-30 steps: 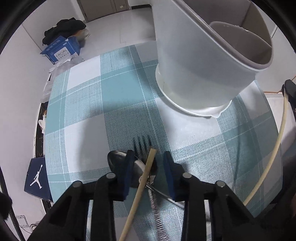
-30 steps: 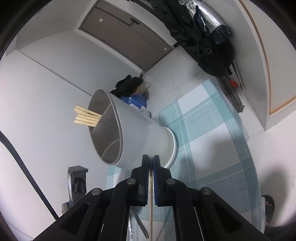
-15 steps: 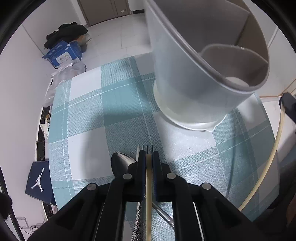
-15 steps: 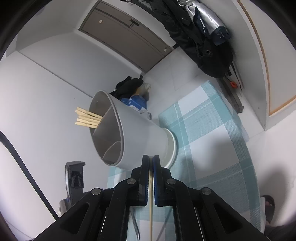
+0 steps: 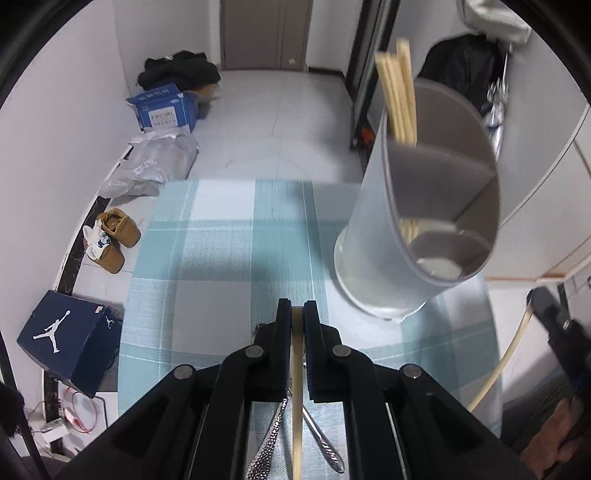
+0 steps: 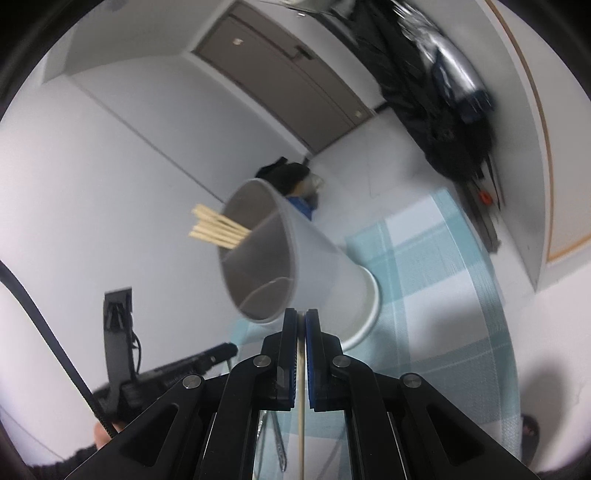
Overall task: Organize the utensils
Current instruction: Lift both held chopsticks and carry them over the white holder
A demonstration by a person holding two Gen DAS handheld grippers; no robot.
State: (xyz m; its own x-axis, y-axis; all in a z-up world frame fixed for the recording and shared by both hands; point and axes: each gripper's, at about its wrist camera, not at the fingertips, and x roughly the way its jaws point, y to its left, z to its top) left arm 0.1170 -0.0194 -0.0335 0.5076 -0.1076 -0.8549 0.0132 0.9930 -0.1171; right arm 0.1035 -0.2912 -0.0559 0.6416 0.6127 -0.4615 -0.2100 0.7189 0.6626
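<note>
- White floor tiles and pale walls fill the background; beyond my left tongs I see a brown door (image 5: 264,35), a blue carton (image 5: 164,107) and a dark shoebox (image 5: 70,341) off to the left.
- Under both tongs lies the table's teal checked cloth (image 5: 221,254).
- Ahead and to the right of my left tongs (image 5: 297,314) stands the grey divided utensil holder (image 5: 391,236), with a bundle of chopsticks (image 5: 397,96) sticking out of its far compartment.
- My left tongs are clamped on one chopstick (image 5: 296,424), which runs back beneath them.
- My right tongs (image 6: 301,325) are closed on a second, thinner chopstick (image 6: 302,424), with the holder just ahead.
- Below the left tongs, two metal utensil handles (image 5: 273,439) lie on the cloth.
</note>
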